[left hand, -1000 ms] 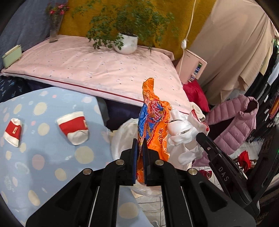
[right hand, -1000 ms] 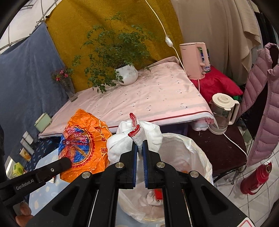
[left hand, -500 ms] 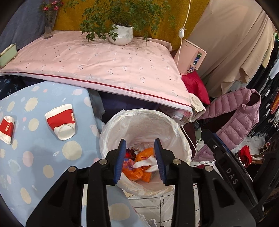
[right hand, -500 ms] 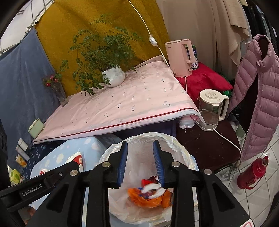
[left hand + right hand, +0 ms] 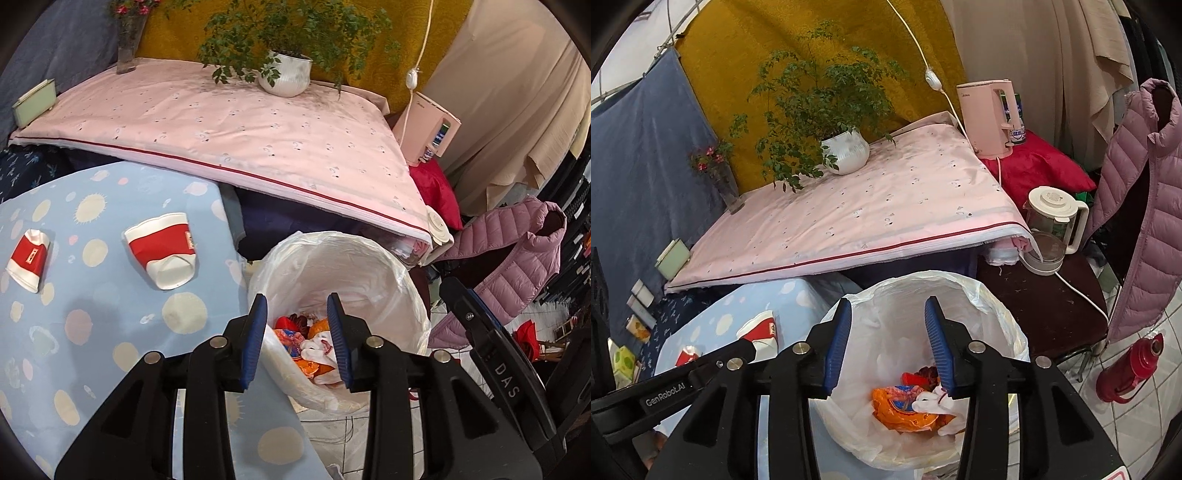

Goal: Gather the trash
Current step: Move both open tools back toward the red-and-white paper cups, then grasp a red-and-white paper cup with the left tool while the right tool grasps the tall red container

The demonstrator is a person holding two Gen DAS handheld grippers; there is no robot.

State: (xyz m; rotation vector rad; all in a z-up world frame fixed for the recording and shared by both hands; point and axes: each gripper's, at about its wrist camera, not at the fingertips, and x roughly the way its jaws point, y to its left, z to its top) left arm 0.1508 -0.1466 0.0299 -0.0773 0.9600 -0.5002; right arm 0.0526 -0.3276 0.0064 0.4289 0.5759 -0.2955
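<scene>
Both grippers hang over a bin lined with a white bag. My left gripper is open and empty above the bin. The jaws of my right gripper are still opening, with nothing between them. At the bottom of the bin lie an orange snack wrapper and a crumpled white and red cup. Two squashed red and white paper cups rest on the blue dotted tablecloth, one near the bin, one further left.
Behind the bin stands a table under a pink cloth with a potted plant, a vase and a green box. A pink kettle, a glass jug, a hanging pink jacket and a red flask crowd the right.
Both grippers have opened. The orange wrapper left my left gripper and the white and red cup left my right one; both now lie in the bin. The left gripper has sunk slightly.
</scene>
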